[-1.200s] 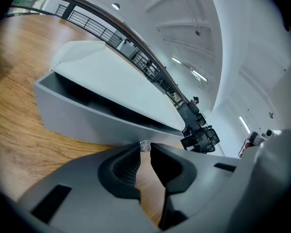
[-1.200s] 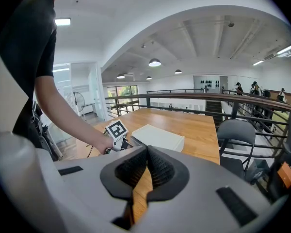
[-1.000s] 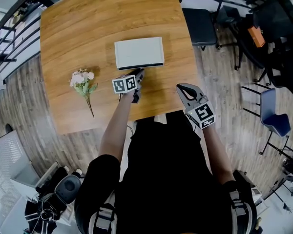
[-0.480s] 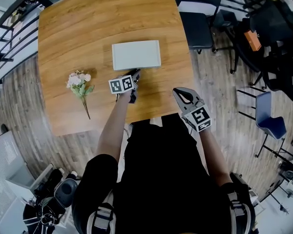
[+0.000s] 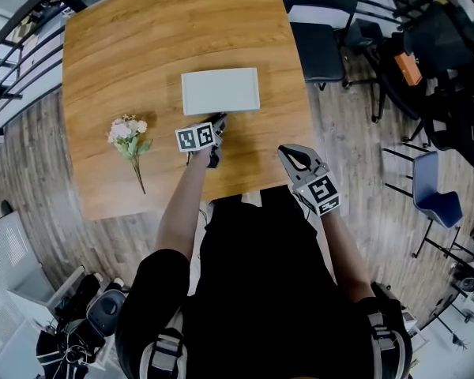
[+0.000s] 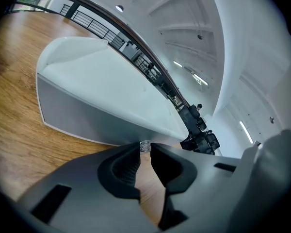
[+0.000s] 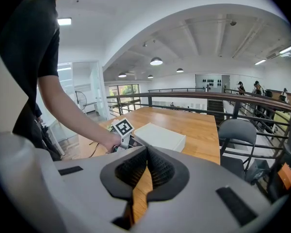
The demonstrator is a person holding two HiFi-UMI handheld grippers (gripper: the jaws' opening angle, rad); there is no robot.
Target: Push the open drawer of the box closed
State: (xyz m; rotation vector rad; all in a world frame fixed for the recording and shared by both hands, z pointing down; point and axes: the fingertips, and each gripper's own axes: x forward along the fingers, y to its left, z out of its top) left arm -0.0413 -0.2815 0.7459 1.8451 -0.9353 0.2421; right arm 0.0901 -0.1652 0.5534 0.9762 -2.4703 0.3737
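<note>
Left gripper view: left tongs (image 6: 144, 150), pressed together, at box (image 6: 106, 76); drawer (image 6: 82, 111) seemingly flush, push squarely; right tongs (image 7: 146, 154) closed

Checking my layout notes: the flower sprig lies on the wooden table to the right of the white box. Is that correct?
Not quite. The flower sprig lies on the wooden table to the left of the white box, not the right. The head view shows it.
</note>
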